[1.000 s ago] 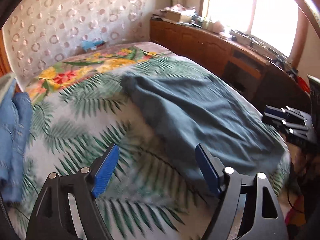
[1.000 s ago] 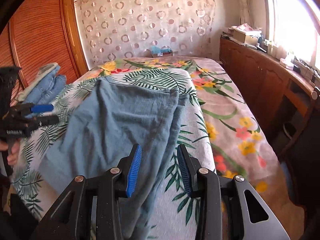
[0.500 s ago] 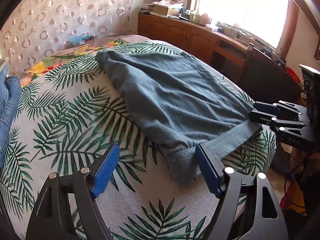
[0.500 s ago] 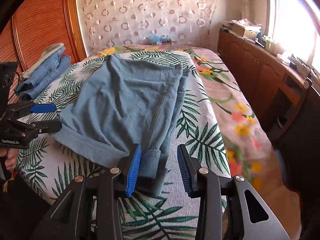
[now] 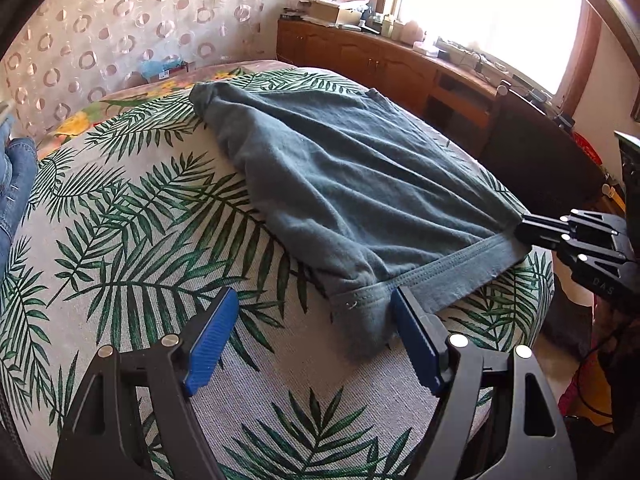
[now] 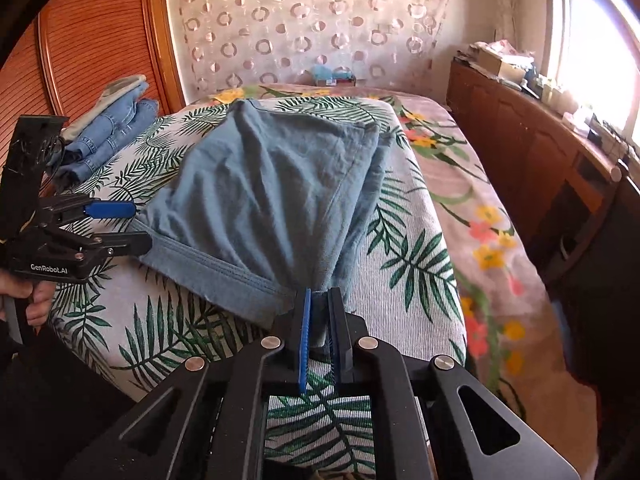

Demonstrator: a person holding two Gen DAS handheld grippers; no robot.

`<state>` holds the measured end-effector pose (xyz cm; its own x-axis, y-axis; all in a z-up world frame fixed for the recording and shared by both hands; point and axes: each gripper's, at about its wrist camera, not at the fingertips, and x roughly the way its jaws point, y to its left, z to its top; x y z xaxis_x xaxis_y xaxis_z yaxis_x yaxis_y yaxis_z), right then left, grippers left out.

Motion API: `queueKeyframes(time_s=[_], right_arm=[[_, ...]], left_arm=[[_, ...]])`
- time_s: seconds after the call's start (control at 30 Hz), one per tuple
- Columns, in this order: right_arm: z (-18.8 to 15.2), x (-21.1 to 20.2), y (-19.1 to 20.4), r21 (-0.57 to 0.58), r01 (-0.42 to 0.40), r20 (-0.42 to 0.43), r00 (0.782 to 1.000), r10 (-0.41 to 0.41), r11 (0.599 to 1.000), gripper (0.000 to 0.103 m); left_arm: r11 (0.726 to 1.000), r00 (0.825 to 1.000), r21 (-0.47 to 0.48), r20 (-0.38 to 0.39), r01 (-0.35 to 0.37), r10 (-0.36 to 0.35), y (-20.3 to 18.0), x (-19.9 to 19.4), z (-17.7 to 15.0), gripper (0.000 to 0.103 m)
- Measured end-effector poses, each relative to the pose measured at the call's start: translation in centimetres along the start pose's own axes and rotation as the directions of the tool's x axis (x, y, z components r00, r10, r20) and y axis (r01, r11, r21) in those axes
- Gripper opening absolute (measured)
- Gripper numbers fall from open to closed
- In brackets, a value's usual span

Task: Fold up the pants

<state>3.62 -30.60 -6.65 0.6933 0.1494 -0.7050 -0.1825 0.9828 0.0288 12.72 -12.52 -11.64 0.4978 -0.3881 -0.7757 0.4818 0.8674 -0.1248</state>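
Pants (image 6: 272, 184) waistband in R gripper (image 6: 319, 300)

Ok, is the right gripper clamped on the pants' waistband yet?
Yes, shut: the right gripper has just closed, its pads pinching the waistband corner of the blue pants.

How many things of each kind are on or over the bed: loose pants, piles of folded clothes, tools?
Loose pants: 1
Pile of folded clothes: 1
Tools: 2 (left tool open; right tool, jaws just closed on the pants)
Total: 4
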Motion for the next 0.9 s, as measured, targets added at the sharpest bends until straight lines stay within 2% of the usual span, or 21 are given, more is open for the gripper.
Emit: queueKeyframes(time_s=[0.07, 0.13, 0.23, 0.3, 0.37, 0.6, 0.7, 0.77, 0.87, 0.9], right_arm=[[0.0, -0.1, -0.1, 0.015, 0.009, 0.001, 1.000, -0.009, 1.000, 0.010], [0.1, 0.0, -0.3, 0.025, 0.011, -0.004, 1.000, -0.011, 1.000, 0.020], [0.1, 0.4, -0.4, 0.036, 0.019, -0.017, 1.000, -0.018, 0.999, 0.034], [-0.1, 0.5, -0.8, 0.056, 0.008, -0.017, 1.000, -0.008, 0.998, 0.035], [-0.1, 0.5, -1.0, 0.074, -0.010, -0.014, 1.000, 0.011, 0.997, 0.035], [-0.2, 0.5, -1.3, 0.093, -0.039, -0.013, 0.999, 0.040, 0.995, 0.035], [-0.3, 0.6, -1.3, 0.093, -0.049, -0.017, 0.999, 0.051, 0.994, 0.035], [-0.3, 0.6, -1.1, 0.085, -0.056, -0.018, 0.998, 0.057, 0.995, 0.030], [-0.2, 0.5, -1.1, 0.082, -0.068, -0.016, 0.997, 0.069, 0.994, 0.018], [-0.1, 0.4, -1.1, 0.081, -0.081, -0.011, 0.997, 0.082, 0.993, 0.014]], left_arm=[[1.000, 1.000, -0.001, 0.005, -0.003, 0.003, -0.2, 0.0, -0.2, 0.079], [1.000, 1.000, 0.003, 0.009, 0.002, -0.002, -0.4, -0.1, -0.3, 0.078], [1.000, 1.000, 0.005, 0.015, 0.019, -0.020, -0.7, -0.4, -0.6, 0.068], [1.000, 0.999, 0.001, 0.017, 0.031, -0.031, -0.6, -0.5, -0.6, 0.063], [0.999, 0.999, 0.006, 0.017, 0.037, -0.037, -0.8, -0.5, -0.7, 0.059], [0.999, 0.999, 0.024, 0.009, 0.042, -0.042, -1.3, -0.7, -0.8, 0.055], [0.998, 0.998, 0.011, 0.005, 0.067, -0.067, -1.2, -0.8, -0.8, 0.041], [0.996, 0.996, 0.010, 0.001, 0.086, -0.086, -1.3, -0.8, -0.8, 0.033], [0.996, 0.996, 0.014, 0.012, 0.089, -0.089, -1.6, -1.0, -0.8, 0.021], [0.994, 0.994, -0.004, 0.020, 0.109, -0.109, -1.4, -1.3, -0.6, 0.015]])
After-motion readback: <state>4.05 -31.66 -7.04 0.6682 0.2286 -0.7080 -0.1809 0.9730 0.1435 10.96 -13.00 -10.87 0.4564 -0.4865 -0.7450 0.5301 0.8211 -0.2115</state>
